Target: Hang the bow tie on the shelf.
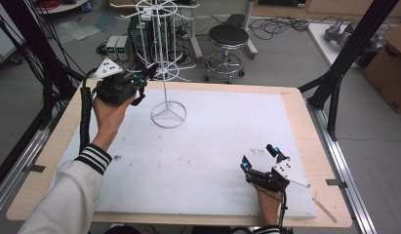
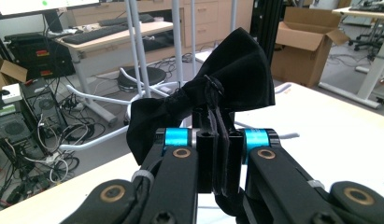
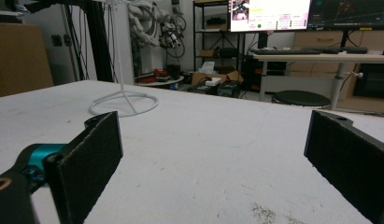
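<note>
Taking the white wire stand as the landmark, the right gripper sits nearest the person, well apart from the stand's ring base and low over the worktop, its jaws spread wide with nothing between them; in the right gripper view the two flat black pads, faced with a rough foam-like texture, frame bare surface, which suggests this hand is simply parked out of the way. The worktop itself is a matte white sheet, scuffed and lightly stained, laid on a pale wood board with rounded corners. Farther off, the left gripper is raised just beside the stand's thin upright pole, on its left, and its jaws are pressed together on a black cloth piece. The left gripper view shows it as soft, matte fabric pinched at a gathered middle, flaring out to both sides like a bow. Held up at that height and so close to the pole, it looks, as a judgement only, to be carried toward one of the stand's wire arms for hanging. The stand is slender, white-coated wire: a ring foot with three spokes, a straight stem and hooked arms radiating near the top.
</note>
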